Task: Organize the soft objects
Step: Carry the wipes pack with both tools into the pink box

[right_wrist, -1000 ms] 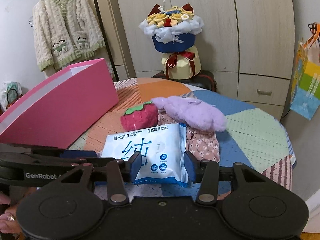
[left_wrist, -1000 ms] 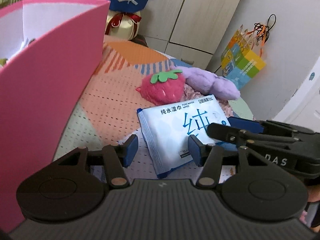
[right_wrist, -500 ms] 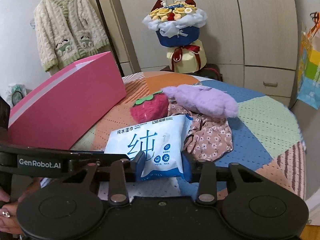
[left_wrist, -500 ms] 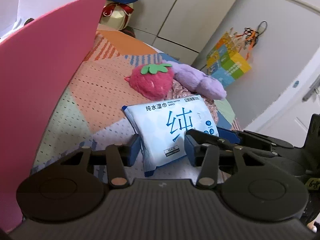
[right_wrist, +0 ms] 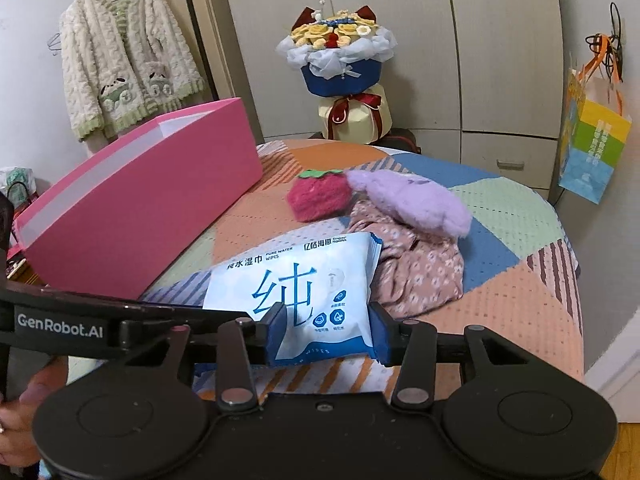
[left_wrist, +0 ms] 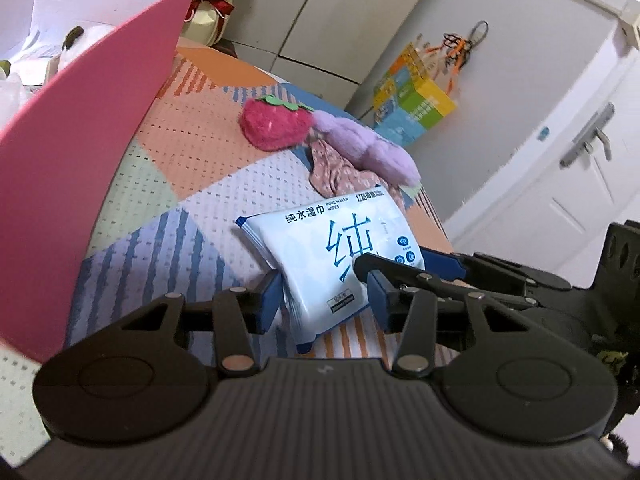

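A white-and-blue pack of wet wipes (left_wrist: 336, 256) (right_wrist: 304, 292) is pinched at its near end from both sides. My left gripper (left_wrist: 324, 300) and my right gripper (right_wrist: 326, 332) are each shut on it, and the pack is tilted up off the patchwork cloth. Behind it lie a pink strawberry plush (left_wrist: 276, 124) (right_wrist: 318, 196), a purple plush (left_wrist: 368, 148) (right_wrist: 412, 204) and a floral cloth (left_wrist: 340, 172) (right_wrist: 416, 268). An open pink box (left_wrist: 72, 128) (right_wrist: 136, 204) stands to the left.
The round table (right_wrist: 540, 280) has a patchwork cover, with its edge near on the right. A flower bouquet (right_wrist: 340, 80) stands behind the table. A colourful paper bag (right_wrist: 592, 148) hangs on the right wall. A knitted cardigan (right_wrist: 124, 68) hangs at back left.
Both grippers have closed on the wipes pack and drawn it toward me, away from the plush toys, with its near end raised. The floral cloth now shows more.
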`<state>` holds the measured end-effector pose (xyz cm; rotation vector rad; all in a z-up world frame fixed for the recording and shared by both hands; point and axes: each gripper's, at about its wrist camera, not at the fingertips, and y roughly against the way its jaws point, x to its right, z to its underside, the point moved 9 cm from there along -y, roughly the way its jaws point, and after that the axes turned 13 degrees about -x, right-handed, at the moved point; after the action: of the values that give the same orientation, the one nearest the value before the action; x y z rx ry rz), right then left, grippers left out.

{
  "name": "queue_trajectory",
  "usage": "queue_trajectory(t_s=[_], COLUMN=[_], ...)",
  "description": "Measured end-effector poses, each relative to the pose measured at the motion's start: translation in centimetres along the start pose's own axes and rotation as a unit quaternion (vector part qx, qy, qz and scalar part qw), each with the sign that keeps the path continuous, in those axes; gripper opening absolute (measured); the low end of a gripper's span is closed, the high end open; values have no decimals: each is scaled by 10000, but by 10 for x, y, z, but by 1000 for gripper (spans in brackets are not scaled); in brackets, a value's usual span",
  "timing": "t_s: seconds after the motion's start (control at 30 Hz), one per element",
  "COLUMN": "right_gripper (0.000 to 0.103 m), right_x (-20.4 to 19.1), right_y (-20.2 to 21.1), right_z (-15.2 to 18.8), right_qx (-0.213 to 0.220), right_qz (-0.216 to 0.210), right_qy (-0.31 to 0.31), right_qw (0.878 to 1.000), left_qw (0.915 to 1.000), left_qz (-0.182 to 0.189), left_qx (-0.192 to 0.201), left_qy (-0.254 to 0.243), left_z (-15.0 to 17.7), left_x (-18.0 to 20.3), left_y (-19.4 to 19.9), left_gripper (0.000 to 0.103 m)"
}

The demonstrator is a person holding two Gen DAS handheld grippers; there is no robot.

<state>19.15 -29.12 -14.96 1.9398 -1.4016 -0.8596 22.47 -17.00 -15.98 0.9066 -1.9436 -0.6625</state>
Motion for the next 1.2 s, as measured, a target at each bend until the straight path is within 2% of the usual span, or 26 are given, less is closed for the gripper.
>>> queue_trajectory(t_s=[0.2, 0.43, 0.73, 0.97, 1.2], right_gripper=[55, 54, 60, 55, 58], right_x=[-14, -33, -72, -116, -172], right_y=[15, 34, 66, 90, 115], right_z=[15, 37, 55, 45, 11], right_qx=[-107, -381, -615, -627, -230], right_qz=[-51, -60, -314, -326, -247], right_qy=[113, -70, -113, 312, 967], right_qw=[9999, 9992, 9976, 9970, 9947], left_qw=[9995, 9974, 9930, 9913, 9911], left_qz=[44, 95, 207, 74, 50], left_qx=[-253, -560, -645, -448, -328], left_qy=[-202, -435, -964, -1238, -1289], left_z=[20, 42, 64, 70, 59], left_x=[6, 12, 14, 6, -15], left_y=[14, 33, 83, 134, 184], left_gripper=[45, 45, 45, 45, 45])
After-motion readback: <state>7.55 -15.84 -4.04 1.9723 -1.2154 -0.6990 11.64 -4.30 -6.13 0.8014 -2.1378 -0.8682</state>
